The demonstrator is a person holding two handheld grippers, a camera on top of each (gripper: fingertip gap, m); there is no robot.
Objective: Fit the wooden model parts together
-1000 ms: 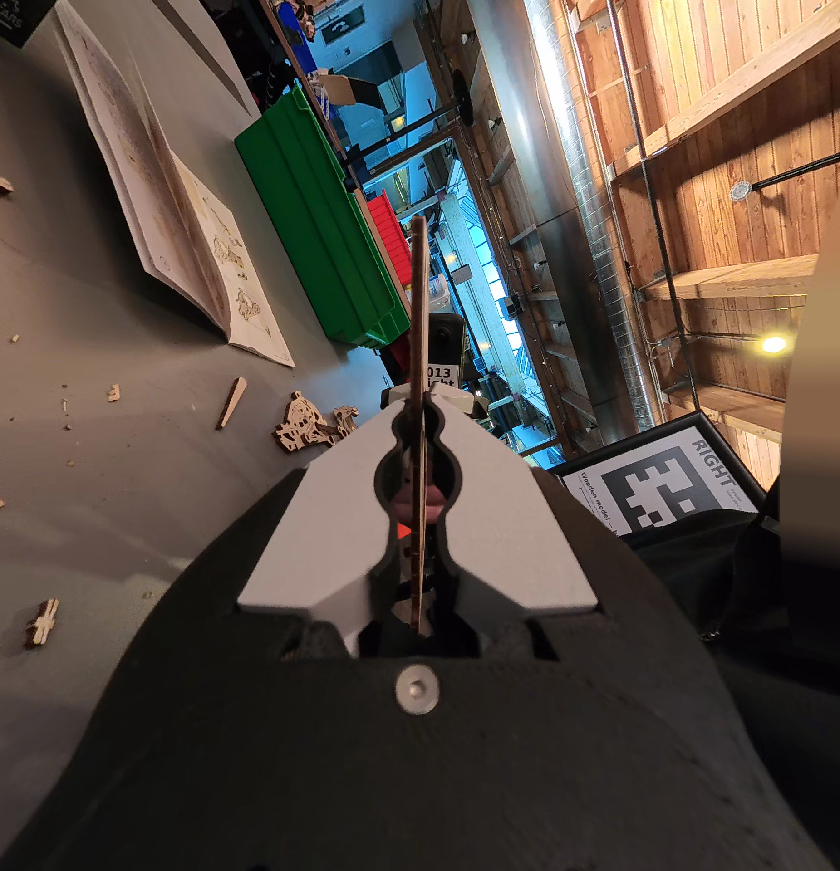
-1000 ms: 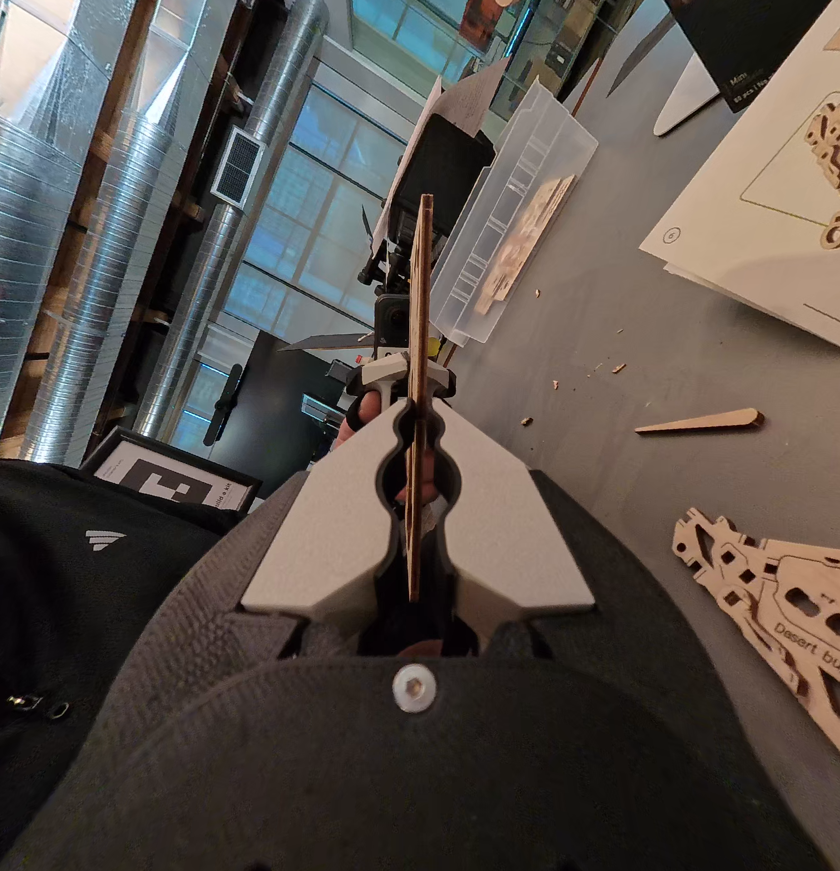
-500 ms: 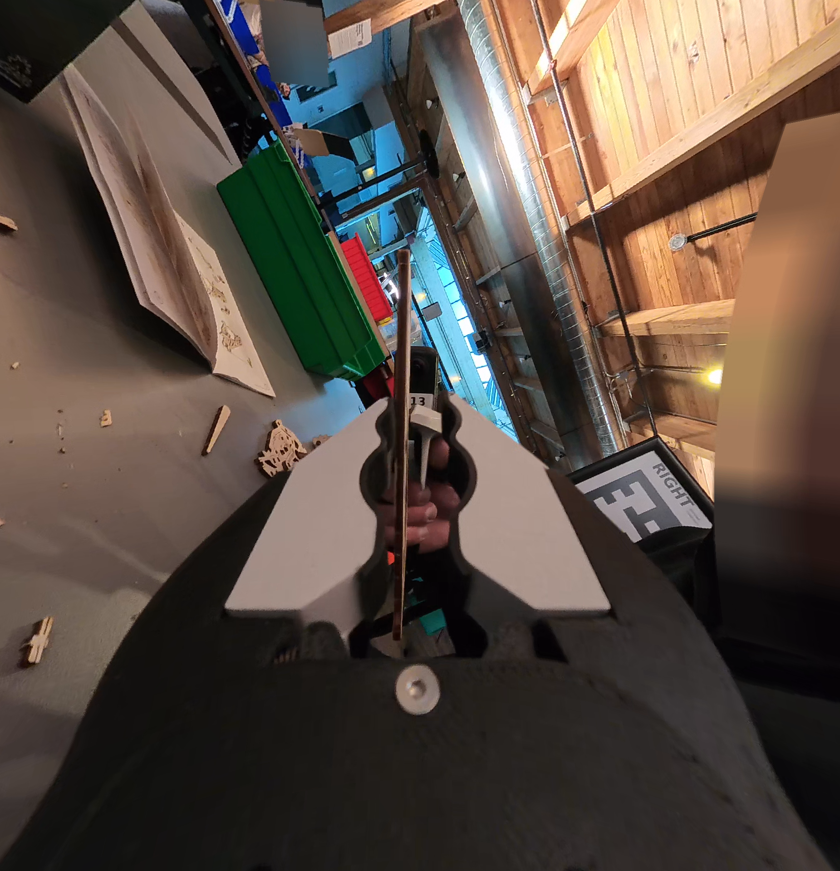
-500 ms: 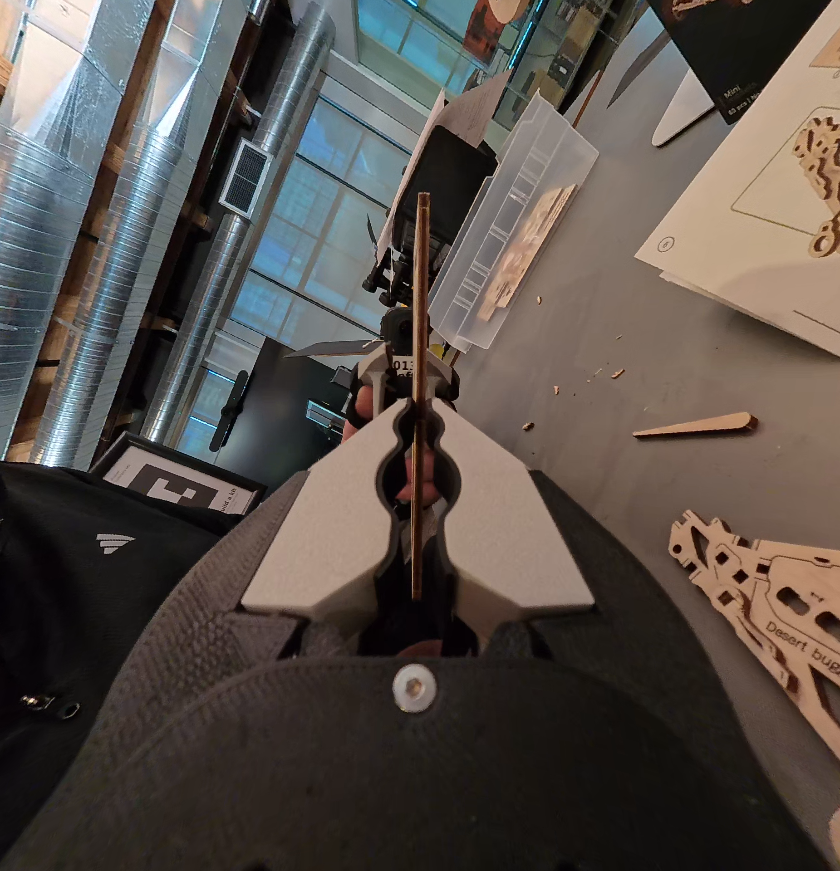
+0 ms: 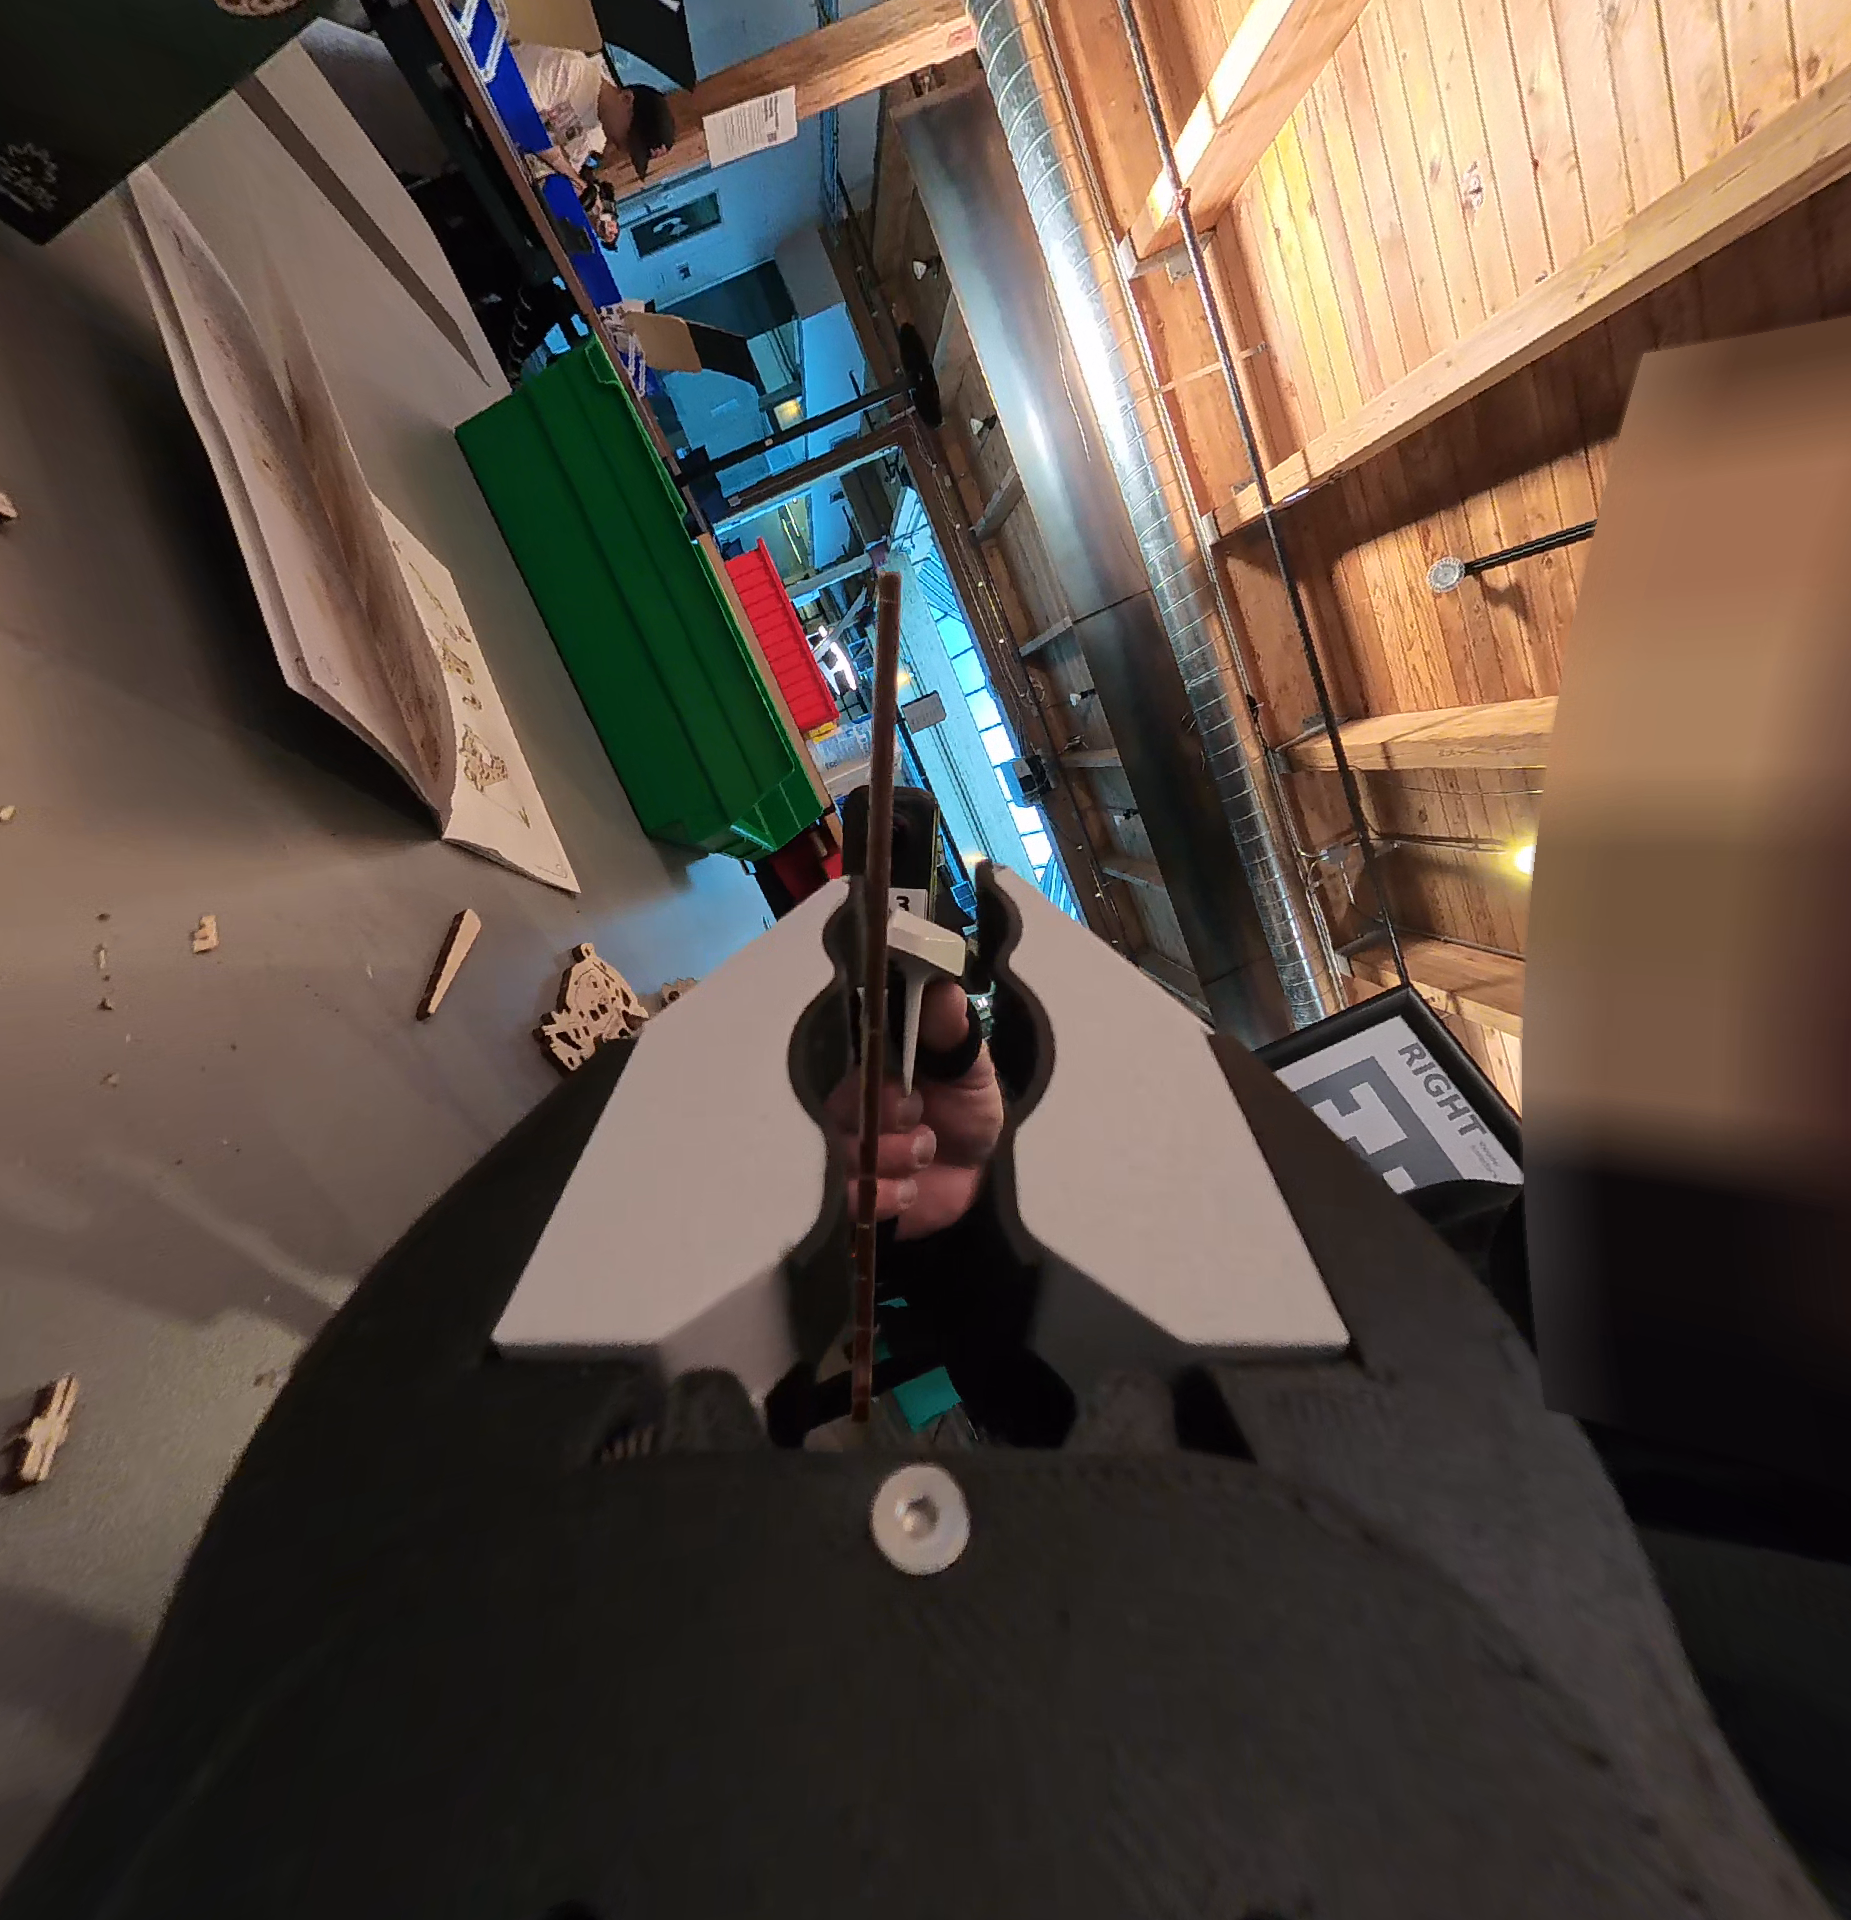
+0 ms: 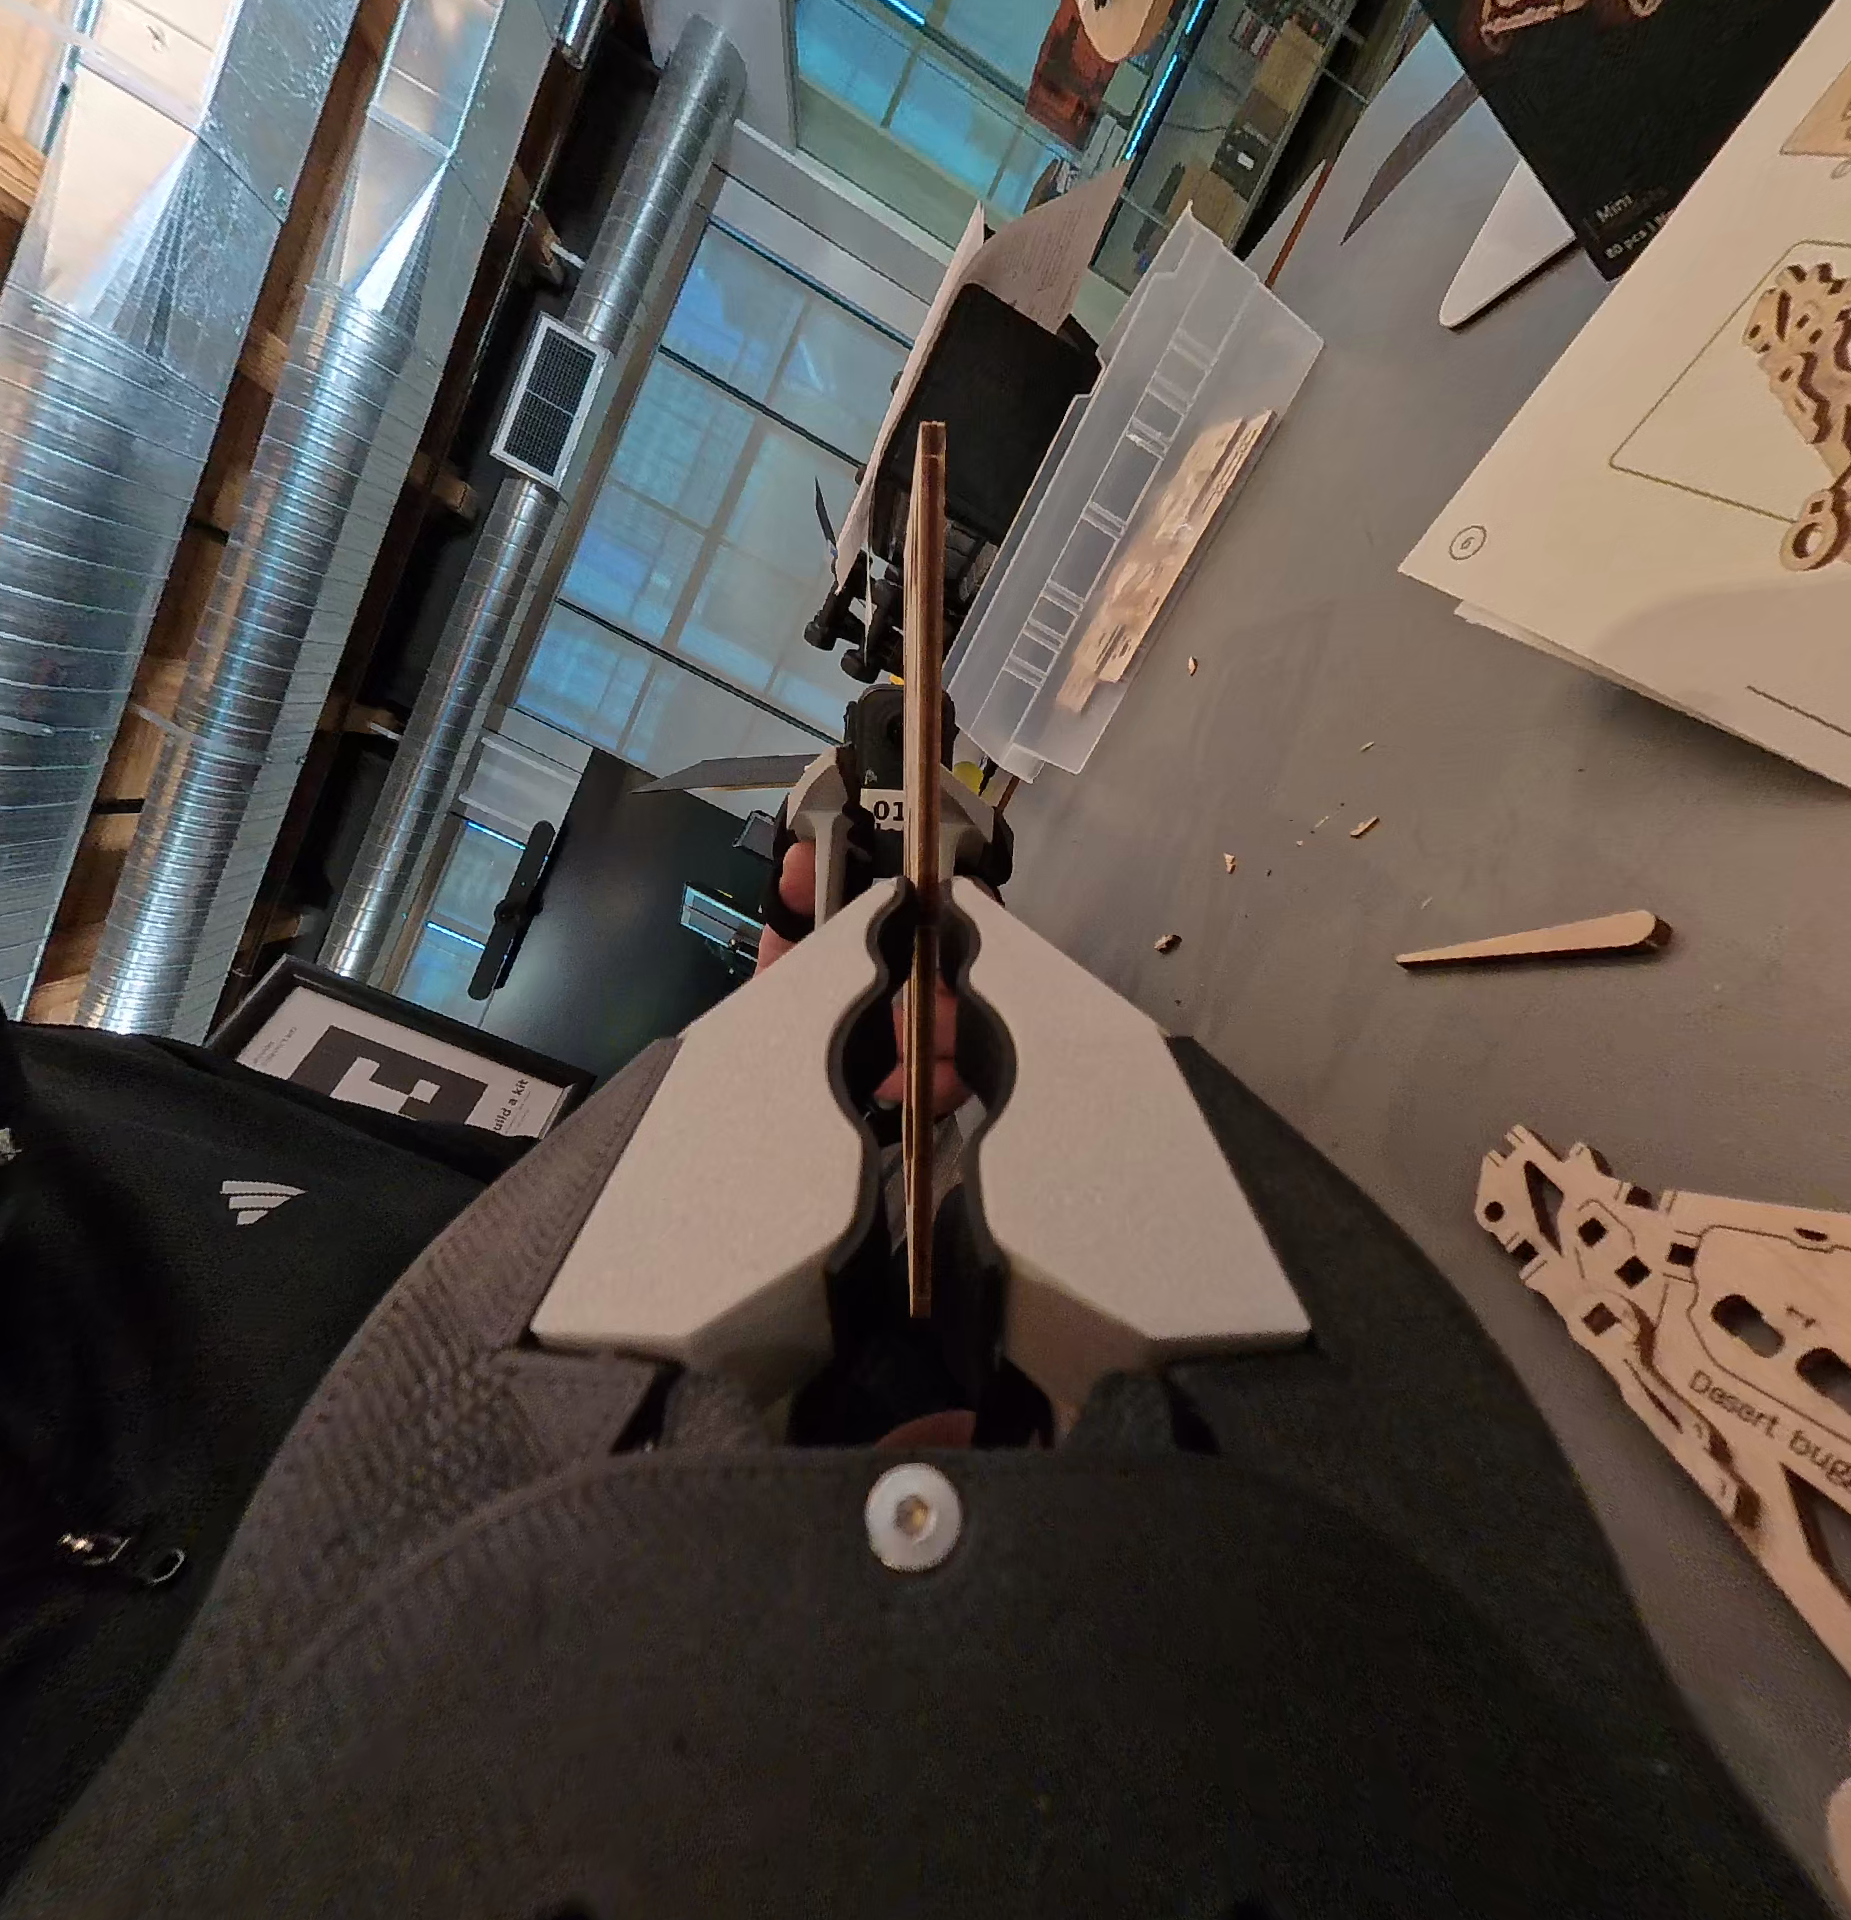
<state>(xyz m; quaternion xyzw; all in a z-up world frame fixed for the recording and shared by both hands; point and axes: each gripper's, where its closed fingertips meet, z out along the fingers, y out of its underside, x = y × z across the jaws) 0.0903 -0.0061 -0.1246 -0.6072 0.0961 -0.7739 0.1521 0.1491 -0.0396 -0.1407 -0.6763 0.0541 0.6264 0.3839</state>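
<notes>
Tongs on the right (image 6: 923,894) clamp a thin wooden sheet (image 6: 923,644) edge-on, both pads pressing it. The left tongs (image 5: 916,894) stand apart; the sheet (image 5: 881,748) lies against one pad, clear of the other. Around them, a grey table (image 6: 1420,1039) carries wood scraps, a cut fret (image 6: 1710,1351), a booklet (image 5: 360,644), a clear box (image 6: 1139,488) and green bins (image 5: 630,623). Ducts (image 6: 121,520) and timber ceiling (image 5: 1420,260) fill the room.

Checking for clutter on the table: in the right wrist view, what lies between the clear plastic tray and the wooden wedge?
Only bare grey table with small wood chips lies between clear plastic tray and wooden wedge, per the right wrist view.
</notes>
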